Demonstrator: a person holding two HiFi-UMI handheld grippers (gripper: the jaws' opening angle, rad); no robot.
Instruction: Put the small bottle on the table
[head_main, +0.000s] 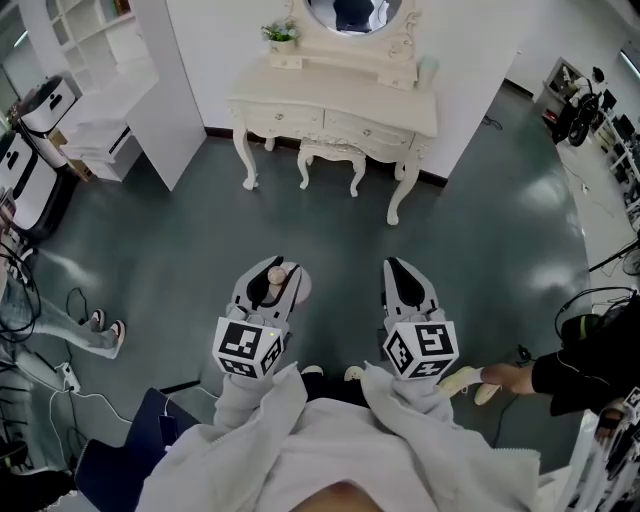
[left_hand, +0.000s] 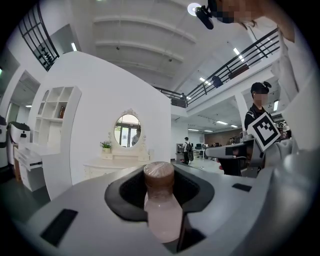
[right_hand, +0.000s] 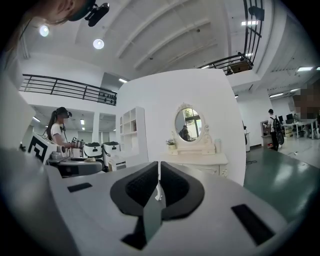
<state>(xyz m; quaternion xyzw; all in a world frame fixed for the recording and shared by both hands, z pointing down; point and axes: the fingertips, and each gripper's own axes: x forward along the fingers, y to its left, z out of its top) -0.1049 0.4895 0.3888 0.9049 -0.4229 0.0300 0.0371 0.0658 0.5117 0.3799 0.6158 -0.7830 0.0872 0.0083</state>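
The small bottle (left_hand: 161, 210) is held off the ground in the left gripper (head_main: 274, 272), whose jaws are narrowed onto its body just below the shoulder, with the neck and cap (left_hand: 159, 172) standing upright above the dark pads. The body is seen as pale pink, smooth and rounded, probably plastic, though glass cannot be ruled out from this view. The cap is brownish, broad and flat-topped.

The bottle is judged light and stiff, with a slick surface that could slide against the pads if the grip is loosened early. The hold on the widest part of the body is judged sound, and a base-first, upright setting-down is called for.

The right gripper (right_hand: 158, 187) is closed, jaw against jaw, with nothing between.

The bench (head_main: 300, 105), a cream dressing table with carved curved legs and a hard, smooth top, lies well apart at 12 o'clock, across a glossy dark green floor (head_main: 180, 250). A matching stool (head_main: 332, 155) is tucked at its 6 o'clock, and an oval mirror (head_main: 350, 12) rises at its back.
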